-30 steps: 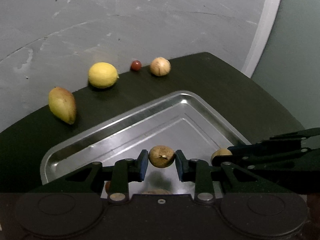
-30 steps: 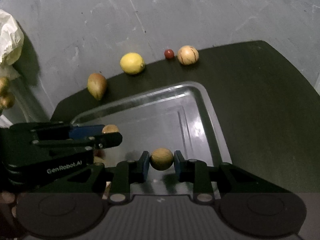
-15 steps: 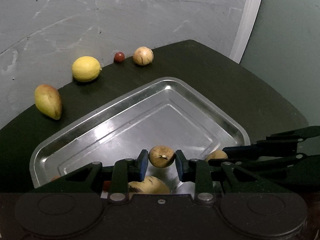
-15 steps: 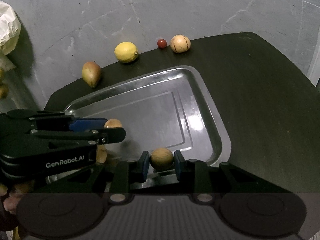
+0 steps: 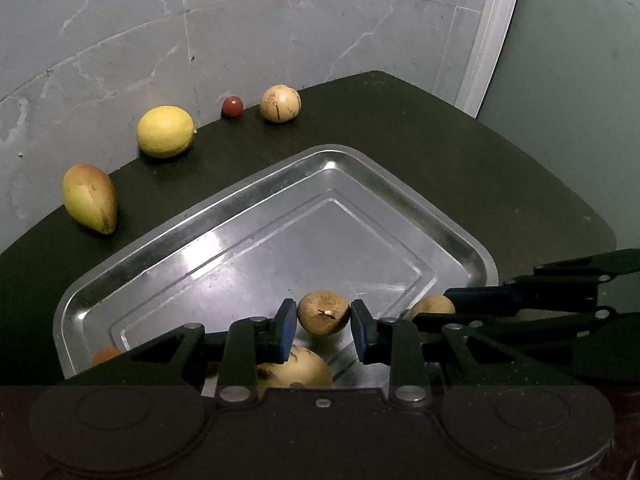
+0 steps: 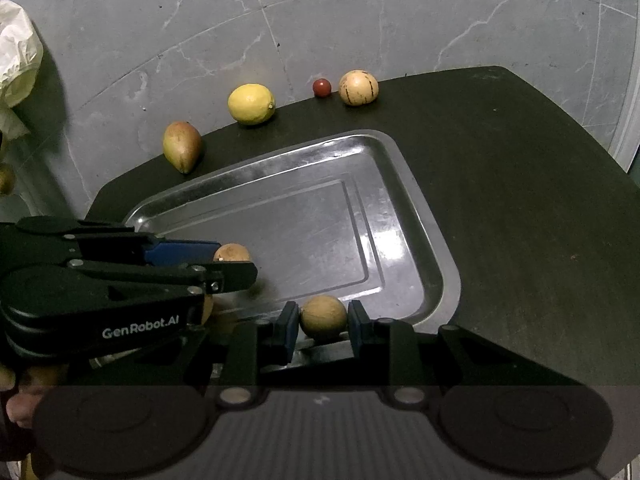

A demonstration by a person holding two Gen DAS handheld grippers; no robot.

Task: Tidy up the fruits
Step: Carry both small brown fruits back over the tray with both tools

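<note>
Both fingers (image 5: 291, 332) still grasp brown fruits (image 5: 323, 312) (tray (image 5: 280, 184) looks nearer).

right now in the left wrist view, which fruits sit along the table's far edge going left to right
pear-shaped fruit → lemon → small red fruit → round tan striped fruit

Both grippers have drawn back toward the tray's (image 5: 168, 236) near edge.

your left gripper (image 5: 323, 330) and right gripper (image 6: 323, 326) are matte black linkages with silver screw heads, blue finger pads (image 5: 287, 332) and round-lobed bodies; the left one's side reads "genrobot.ai" in white.
</note>
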